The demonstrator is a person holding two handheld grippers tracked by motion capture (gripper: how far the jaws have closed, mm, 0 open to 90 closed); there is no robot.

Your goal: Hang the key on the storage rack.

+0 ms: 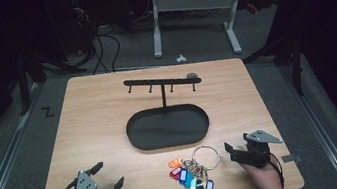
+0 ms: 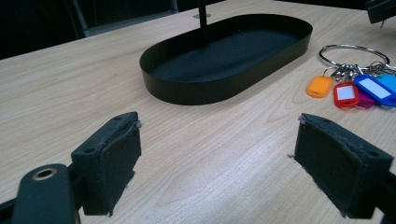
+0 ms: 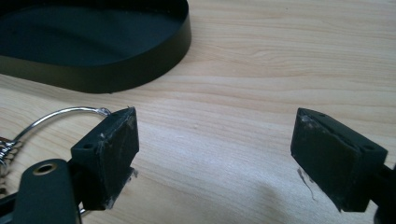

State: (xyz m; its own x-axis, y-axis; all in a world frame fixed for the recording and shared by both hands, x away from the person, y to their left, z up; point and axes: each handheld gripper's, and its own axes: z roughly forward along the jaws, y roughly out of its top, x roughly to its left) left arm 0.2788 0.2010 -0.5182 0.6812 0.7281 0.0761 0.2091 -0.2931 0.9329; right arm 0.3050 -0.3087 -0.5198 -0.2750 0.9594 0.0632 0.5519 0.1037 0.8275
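Note:
A bunch of keys with several coloured tags (image 1: pixel 191 174) on a big metal ring (image 1: pixel 206 157) lies near the table's front edge. In the left gripper view the tags (image 2: pixel 355 88) and ring (image 2: pixel 355 50) lie at the right. Behind them stands a black key rack with an oval tray base (image 1: pixel 135 140) and a hooked crossbar (image 1: pixel 159 81). My left gripper (image 1: pixel 109 174) rests open at the front left, nothing between its jaws (image 2: pixel 219 158). My right gripper (image 1: pixel 237 144) is open just right of the ring (image 3: pixel 56 116), over bare wood (image 3: pixel 219 149).
The wooden table (image 1: pixel 94 115) has bare surface left and right of the tray (image 2: pixel 196 91) (image 3: pixel 116 79). A small grey object (image 1: pixel 192 76) sits behind the crossbar's right end. Beyond the table are dark floor, cables and a white desk frame (image 1: pixel 191 5).

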